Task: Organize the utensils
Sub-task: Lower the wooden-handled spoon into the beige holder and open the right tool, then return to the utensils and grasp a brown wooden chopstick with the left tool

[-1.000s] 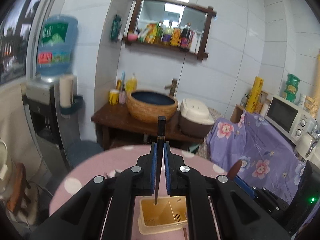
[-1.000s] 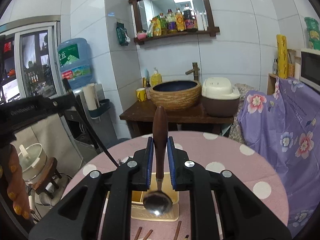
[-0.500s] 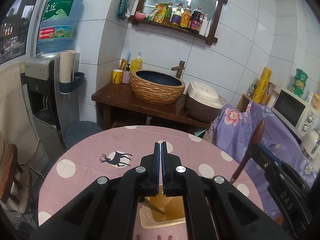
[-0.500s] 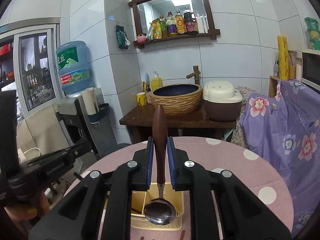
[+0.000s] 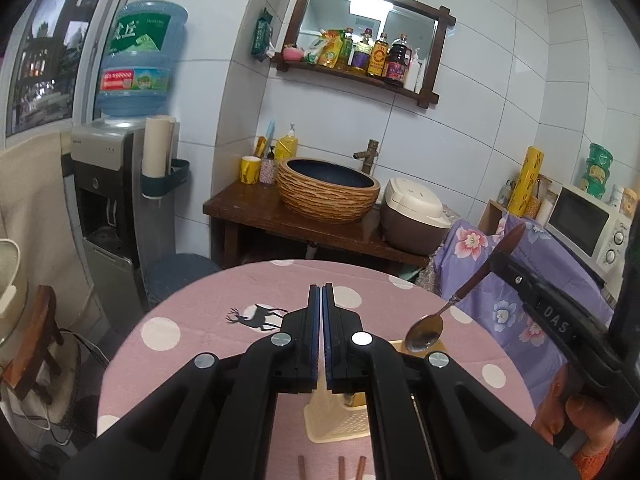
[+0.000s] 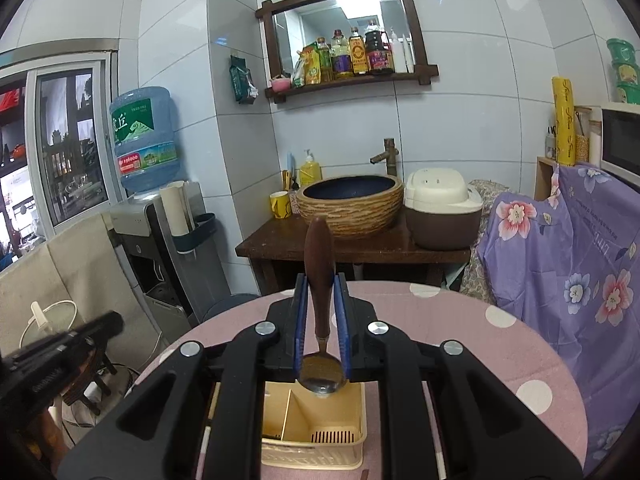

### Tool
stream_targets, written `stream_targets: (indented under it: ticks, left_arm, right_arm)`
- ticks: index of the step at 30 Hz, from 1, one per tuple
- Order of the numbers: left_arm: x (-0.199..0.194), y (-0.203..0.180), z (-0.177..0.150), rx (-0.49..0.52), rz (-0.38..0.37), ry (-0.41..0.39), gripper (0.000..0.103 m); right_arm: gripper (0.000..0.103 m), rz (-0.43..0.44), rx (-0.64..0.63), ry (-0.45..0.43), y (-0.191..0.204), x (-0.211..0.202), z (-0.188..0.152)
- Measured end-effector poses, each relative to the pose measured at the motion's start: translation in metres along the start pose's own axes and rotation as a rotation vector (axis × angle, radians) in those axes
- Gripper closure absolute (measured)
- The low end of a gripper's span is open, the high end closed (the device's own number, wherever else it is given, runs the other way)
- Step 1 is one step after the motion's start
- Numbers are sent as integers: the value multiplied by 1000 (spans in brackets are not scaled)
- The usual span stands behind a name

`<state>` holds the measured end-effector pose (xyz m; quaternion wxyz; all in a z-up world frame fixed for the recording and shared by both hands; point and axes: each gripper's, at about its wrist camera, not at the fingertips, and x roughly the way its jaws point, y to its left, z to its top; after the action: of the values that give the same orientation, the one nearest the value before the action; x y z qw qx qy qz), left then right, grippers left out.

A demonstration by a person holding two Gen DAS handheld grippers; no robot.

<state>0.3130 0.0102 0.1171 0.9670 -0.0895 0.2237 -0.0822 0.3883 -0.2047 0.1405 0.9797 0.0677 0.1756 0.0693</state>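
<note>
Here the right gripper (image 6: 320,320) is clamped on a spoon (image 6: 319,280): the blue pads press the brown wooden handle from both sides, the handle end standing up above the fingertips, the metal bowl hanging below them. The bowl hangs directly over the caddy (image 6: 312,432), a cream plastic utensil box with a divider; it is above the right-hand compartment, close to the far rim, not yet inside. Something dark lies low in the left compartment, too hidden to name. From the left wrist view the same spoon (image 5: 460,300) slants down out of the right gripper (image 5: 504,256), its bowl just over the caddy's far right corner; part of a hand (image 5: 576,412) shows under that gripper's body. The left gripper (image 5: 321,312) is pressed together, pads meeting, nothing between them. It sits above the near side of the caddy (image 5: 336,420), which shows between and below its fingers. Three brown stick ends (image 5: 340,468), likely chopsticks, lie on the table (image 5: 192,320) just nearer than the caddy, at the bottom edge of the view. The table is round, with a pink cloth dotted white and a black deer print. The two grippers are near each other, the left one's black body edging into the right wrist view at lower left.
</note>
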Motion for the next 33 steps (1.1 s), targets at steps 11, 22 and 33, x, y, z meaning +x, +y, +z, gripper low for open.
stream_targets:
  ticks: [11,22,33]
  left_arm:
    - [-15,14,-25,2,2,12,100]
    - [-22,24,-71,-30,-6,80,85]
    - [-44,36,-136,-56,54,137,23]
  right_arm:
    - [102,3,-15,82,-7,15,-51]
    - [100,-14,-35,130,-18,-18,-99]
    - [47,-38,64,242,-42,-74,-168]
